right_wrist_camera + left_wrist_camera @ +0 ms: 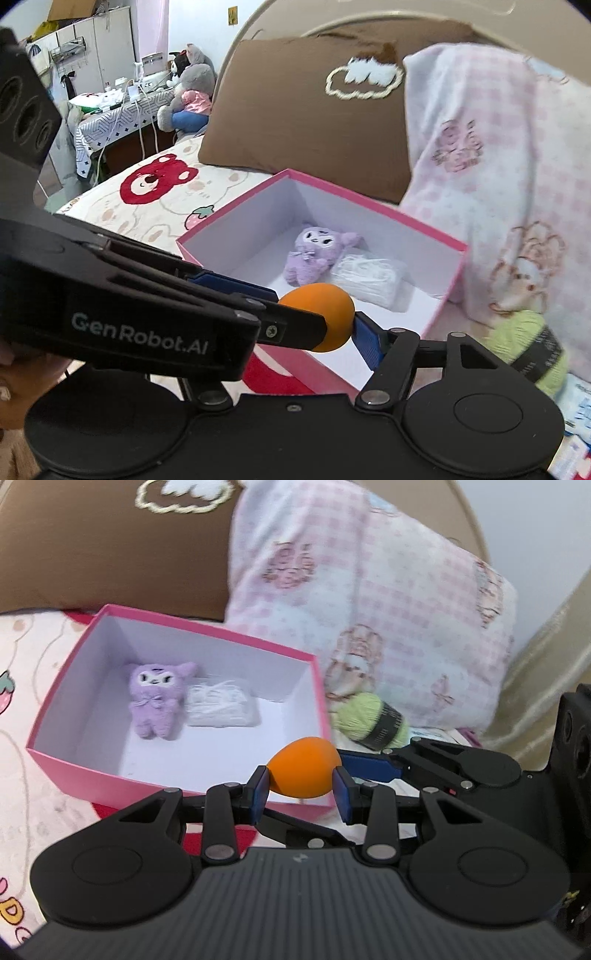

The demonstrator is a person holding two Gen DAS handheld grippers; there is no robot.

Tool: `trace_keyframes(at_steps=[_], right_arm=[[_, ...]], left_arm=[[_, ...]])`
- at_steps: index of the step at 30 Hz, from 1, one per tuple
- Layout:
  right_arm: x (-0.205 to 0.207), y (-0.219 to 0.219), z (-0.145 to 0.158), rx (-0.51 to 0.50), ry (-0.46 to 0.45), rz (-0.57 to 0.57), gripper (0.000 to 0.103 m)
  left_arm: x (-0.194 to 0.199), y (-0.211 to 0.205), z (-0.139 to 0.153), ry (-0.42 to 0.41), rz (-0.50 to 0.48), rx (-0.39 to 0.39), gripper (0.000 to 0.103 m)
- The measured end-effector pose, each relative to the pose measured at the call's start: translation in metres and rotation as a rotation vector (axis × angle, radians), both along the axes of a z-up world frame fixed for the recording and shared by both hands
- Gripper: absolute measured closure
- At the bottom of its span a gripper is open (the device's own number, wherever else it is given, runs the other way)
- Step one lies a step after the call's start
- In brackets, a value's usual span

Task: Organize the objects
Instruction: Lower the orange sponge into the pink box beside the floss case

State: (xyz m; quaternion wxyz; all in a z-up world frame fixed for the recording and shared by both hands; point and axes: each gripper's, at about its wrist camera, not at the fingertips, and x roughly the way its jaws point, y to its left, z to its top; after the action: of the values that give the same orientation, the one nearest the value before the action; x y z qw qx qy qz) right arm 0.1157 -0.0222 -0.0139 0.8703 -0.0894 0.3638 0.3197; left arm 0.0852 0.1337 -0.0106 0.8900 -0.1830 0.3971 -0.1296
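Observation:
An orange egg-shaped sponge [304, 764] hangs over the near right corner of an open pink box [207, 629] on the bed. My left gripper [301, 777] is shut on it, its blue pads pressing both sides. My right gripper [325, 339] reaches in from the right and stands open; one blue finger [369, 768] lies beside the sponge [321, 314], and the other is hidden behind the left gripper. Inside the box [373, 206] lie a purple plush toy [157, 701] and a white wrapped packet [221, 707].
A green yarn ball [373, 720] with a black band lies right of the box, against a pink checked pillow [369, 590]. A brown pillow [303, 110] stands behind the box. The bedsheet [155, 199] stretches left; a cluttered table [110, 107] stands beyond the bed.

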Motion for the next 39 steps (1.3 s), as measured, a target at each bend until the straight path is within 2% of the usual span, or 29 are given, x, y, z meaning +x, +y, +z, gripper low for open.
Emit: trace_keyframes(at_steps=[7,9,13,15,19,23,27,29,33,36,39], right_arm=[[0.024,0.009,-0.01,0.052,0.05,0.029,0.035],[0.029,0.014,-0.012,0.031,0.039,0.042,0.043],[0.045,0.028,-0.016,-0.019,0.036,0.066,0.048],[0.056,0.037,-0.021,-0.051,0.04,0.073,0.051],[0.082,0.042,-0.04,-0.01,0.135,0.038,0.053],[0.108,0.044,-0.058,0.012,0.221,-0.003,0.056],[0.134,0.039,-0.075,0.024,0.388,-0.065,0.057],[0.14,0.037,-0.085,0.03,0.443,-0.092,0.057],[0.141,0.042,-0.094,-0.01,0.411,-0.092,0.057],[0.14,0.049,-0.101,-0.054,0.391,-0.066,0.054],[0.147,0.051,-0.109,-0.073,0.421,-0.067,0.056]], left_arm=[[0.02,0.024,-0.012,0.042,0.033,-0.032,0.067],[0.025,0.028,-0.014,0.049,0.04,-0.034,0.067],[0.042,0.038,-0.02,0.083,0.061,-0.055,0.067],[0.052,0.041,-0.023,0.105,0.084,-0.036,0.067],[0.075,0.044,-0.033,0.155,0.097,0.007,0.068],[0.1,0.052,-0.05,0.203,0.096,-0.021,0.068],[0.115,0.052,-0.07,0.24,0.099,-0.034,0.068],[0.119,0.05,-0.079,0.249,0.106,-0.042,0.068],[0.121,0.052,-0.091,0.233,0.129,-0.067,0.069],[0.123,0.056,-0.1,0.256,0.135,-0.082,0.069],[0.126,0.058,-0.108,0.264,0.178,-0.075,0.069]])
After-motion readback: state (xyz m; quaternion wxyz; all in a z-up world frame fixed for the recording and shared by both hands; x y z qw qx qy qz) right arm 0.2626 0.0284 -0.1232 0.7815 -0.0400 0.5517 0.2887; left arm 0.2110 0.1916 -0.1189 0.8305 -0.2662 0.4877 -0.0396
